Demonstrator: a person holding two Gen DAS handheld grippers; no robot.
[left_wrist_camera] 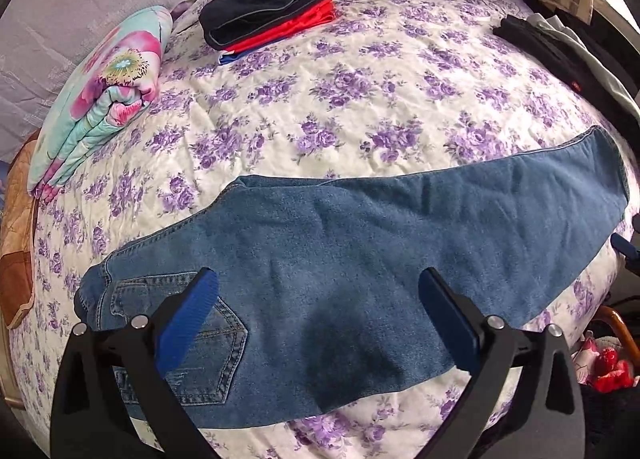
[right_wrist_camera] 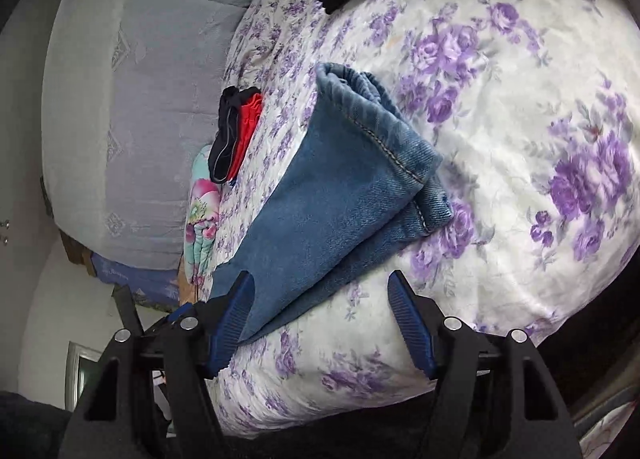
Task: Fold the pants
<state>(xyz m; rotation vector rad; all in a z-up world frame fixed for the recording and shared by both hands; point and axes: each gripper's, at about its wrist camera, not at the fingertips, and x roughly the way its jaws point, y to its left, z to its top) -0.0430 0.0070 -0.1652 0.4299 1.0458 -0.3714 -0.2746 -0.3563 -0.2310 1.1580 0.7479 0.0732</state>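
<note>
Blue jeans [left_wrist_camera: 340,271] lie flat on the flowered bed, folded lengthwise with one leg on the other, waist and back pocket at the left, hems at the right. My left gripper [left_wrist_camera: 318,291] is open just above the jeans near the waist and thigh, holding nothing. In the right wrist view the hem end of the jeans [right_wrist_camera: 352,179] lies on the bedspread. My right gripper [right_wrist_camera: 320,295] is open over the leg near the hems, its left pad at the denim edge, and holds nothing.
A stack of folded black and red clothes [left_wrist_camera: 272,7] sits at the far side of the bed. A folded floral quilt [left_wrist_camera: 100,95] lies at the left edge. Dark garments [left_wrist_camera: 560,51] lie at the far right. The bedspread [left_wrist_camera: 360,99] lies between.
</note>
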